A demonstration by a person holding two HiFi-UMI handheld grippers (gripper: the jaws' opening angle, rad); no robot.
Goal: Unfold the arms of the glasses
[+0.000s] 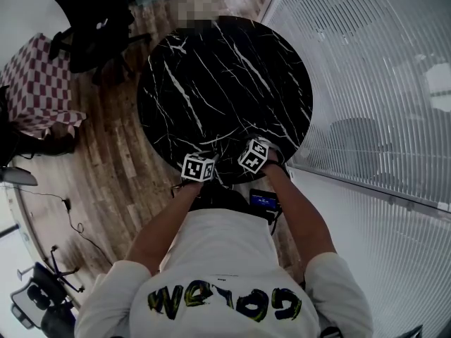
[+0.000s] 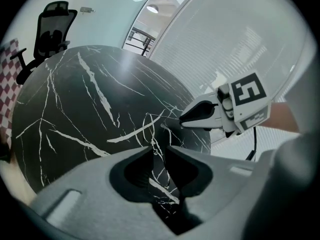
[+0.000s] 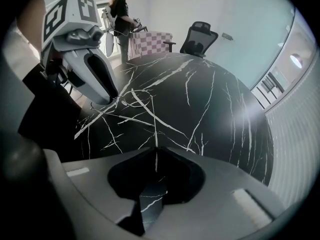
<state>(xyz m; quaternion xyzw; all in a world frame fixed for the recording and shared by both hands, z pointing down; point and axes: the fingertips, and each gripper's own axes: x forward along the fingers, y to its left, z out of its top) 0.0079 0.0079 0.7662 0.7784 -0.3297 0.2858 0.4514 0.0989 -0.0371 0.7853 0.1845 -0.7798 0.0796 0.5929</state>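
Note:
The glasses [image 2: 161, 129] are thin wire-rimmed ones, hard to make out against the black marble, held just above the table's near edge between my two grippers. My left gripper [image 2: 159, 151] has its jaws a finger's width apart with a fine wire part of the frame running down between them. In the right gripper view its tip [image 3: 111, 100] meets the wires [image 3: 127, 100]. My right gripper [image 3: 156, 151] has its jaws almost together on a thin pale arm of the glasses; from the left gripper view its tip [image 2: 182, 120] pinches that wire. Both marker cubes [image 1: 198, 167] [image 1: 255, 155] sit close together.
The round black marble table [image 1: 225, 76] stretches away from me. A black office chair [image 1: 91, 27] and a checked-cloth table [image 1: 39, 83] stand at the far left on the wood floor. A slatted glass wall [image 1: 366, 83] runs along the right. A person [image 3: 122, 14] stands in the background.

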